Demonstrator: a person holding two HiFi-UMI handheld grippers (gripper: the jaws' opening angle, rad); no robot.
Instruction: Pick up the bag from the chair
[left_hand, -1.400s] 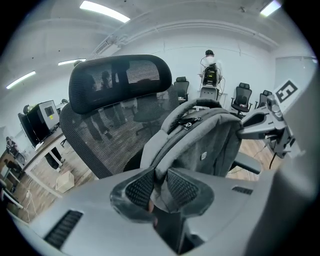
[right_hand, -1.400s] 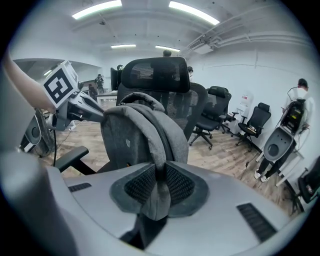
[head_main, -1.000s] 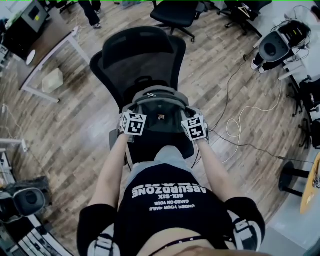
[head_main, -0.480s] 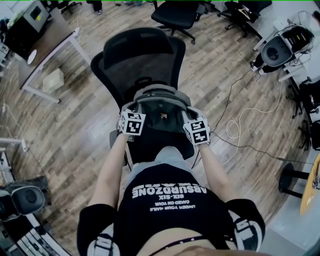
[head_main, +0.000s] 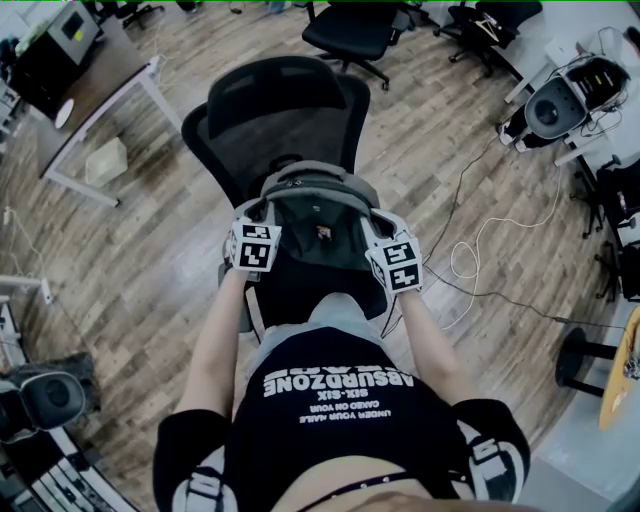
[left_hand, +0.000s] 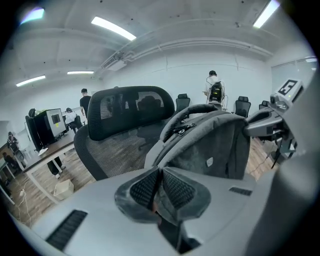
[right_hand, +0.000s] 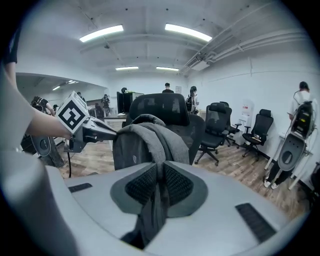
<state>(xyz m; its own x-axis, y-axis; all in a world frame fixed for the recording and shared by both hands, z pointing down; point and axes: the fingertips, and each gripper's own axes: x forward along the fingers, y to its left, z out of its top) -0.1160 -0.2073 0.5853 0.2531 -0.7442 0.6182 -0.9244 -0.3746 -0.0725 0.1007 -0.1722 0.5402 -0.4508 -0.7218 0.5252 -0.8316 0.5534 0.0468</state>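
A grey backpack (head_main: 318, 225) stands on the seat of a black mesh office chair (head_main: 275, 110), its back panel toward me. My left gripper (head_main: 258, 222) is shut on the bag's left shoulder strap (left_hand: 159, 197). On the other side my right gripper (head_main: 385, 238) is shut on the bag's right shoulder strap (right_hand: 152, 210). In the left gripper view the backpack (left_hand: 210, 145) rises in front of the chair back (left_hand: 125, 112). The right gripper view shows the backpack (right_hand: 142, 142) with the left gripper (right_hand: 85, 129) beyond it.
A desk (head_main: 85, 75) stands at the far left, with a small box (head_main: 105, 160) on the wooden floor beside it. More office chairs (head_main: 350, 25) are behind. Cables (head_main: 480, 240) trail over the floor at the right. People stand in the distance (left_hand: 215, 90).
Both grippers have lifted slightly and the backpack has risen with them, its top now higher against the chair back. The left gripper shifted a little to the left.
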